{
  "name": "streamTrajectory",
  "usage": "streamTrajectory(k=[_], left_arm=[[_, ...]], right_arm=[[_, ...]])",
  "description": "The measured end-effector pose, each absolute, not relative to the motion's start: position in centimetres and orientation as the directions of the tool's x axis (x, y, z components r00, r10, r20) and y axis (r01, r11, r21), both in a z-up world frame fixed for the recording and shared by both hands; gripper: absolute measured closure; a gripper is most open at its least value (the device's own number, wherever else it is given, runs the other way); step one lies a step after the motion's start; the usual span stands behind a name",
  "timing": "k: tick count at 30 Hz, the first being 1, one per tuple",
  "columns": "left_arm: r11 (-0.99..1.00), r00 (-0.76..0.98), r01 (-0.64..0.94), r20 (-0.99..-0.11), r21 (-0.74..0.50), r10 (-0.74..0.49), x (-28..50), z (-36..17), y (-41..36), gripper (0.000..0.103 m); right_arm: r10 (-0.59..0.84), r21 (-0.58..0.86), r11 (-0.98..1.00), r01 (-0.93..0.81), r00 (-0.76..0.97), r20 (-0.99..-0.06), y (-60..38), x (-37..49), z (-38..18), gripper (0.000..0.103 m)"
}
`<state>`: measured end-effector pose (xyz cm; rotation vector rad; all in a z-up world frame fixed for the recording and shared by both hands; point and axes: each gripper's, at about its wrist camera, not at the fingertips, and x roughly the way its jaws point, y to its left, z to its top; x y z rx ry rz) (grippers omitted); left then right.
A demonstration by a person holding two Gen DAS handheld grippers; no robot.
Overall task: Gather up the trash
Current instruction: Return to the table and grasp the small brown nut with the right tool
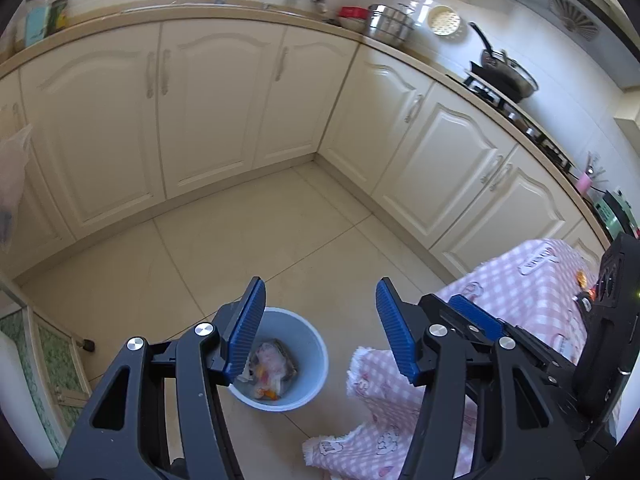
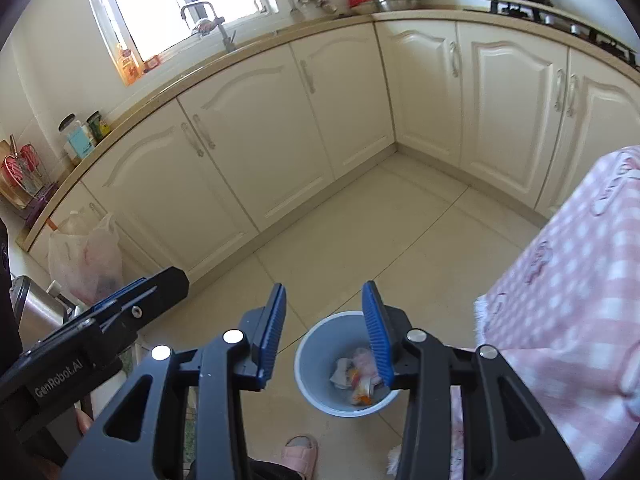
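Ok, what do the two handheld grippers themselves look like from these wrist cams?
Both look alike: the left gripper and right gripper have black angular linkage frames with triangular cut-outs and round silver pivot bolts. The fingers carry ribbed blue pads. The right wrist view shows white "GenRobot.AI" lettering on the left unit's black body. No cables or sleeves visible.

Grippers: two, left gripper (image 1: 320,320) and right gripper (image 2: 324,320), each with jaws apart and empty
Bins: one blue bin (image 2: 320,344) on the floor, lower centre of both views
Trash in bin: one heap of crumpled wrappers (image 2: 360,376); separate pieces cannot be counted
Pink checked cloths: one (image 2: 568,300), right side of frame
Plastic bags: one (image 2: 86,256), left of frame in the right wrist view
Pans on stove: one (image 1: 508,72), upper right
Steel pots: one (image 1: 390,24), top centre
Taps: one (image 2: 208,20), upper left
Slippers: one (image 2: 300,452), bottom centre
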<state>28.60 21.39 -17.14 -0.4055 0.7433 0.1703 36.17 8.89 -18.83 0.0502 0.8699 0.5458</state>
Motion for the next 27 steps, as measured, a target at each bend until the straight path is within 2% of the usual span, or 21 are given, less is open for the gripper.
streamTrajectory(k=[9, 17, 21, 27], left_arm=[[0.946, 0.773, -0.119, -0.626, -0.301, -0.102, 28.4, -12.8, 13.9, 0.045], [0.954, 0.759, 0.102, -0.598, -0.281, -0.258, 29.3, -10.3, 3.7, 0.045], [0.946, 0.73, 0.191, -0.607, -0.261, -0.315, 29.7, -10.2, -1.4, 0.045], [0.942, 0.693, 0.245, -0.638, -0.228, -0.335, 30.2, -10.8, -5.9, 0.044]], right_arm=[[0.387, 0.221, 0.92, -0.323, 0.663, -0.64, -0.4, 33.8, -13.6, 0.063], [0.206, 0.183, 0.976, -0.122, 0.791, -0.576, -13.5, 30.4, -9.7, 0.06], [0.117, 0.167, 0.986, -0.018, 0.785, -0.608, -19.1, 29.4, -10.1, 0.058], [0.105, 0.175, 0.984, 0.027, 0.707, -0.7, -22.7, 30.2, -12.9, 0.058]])
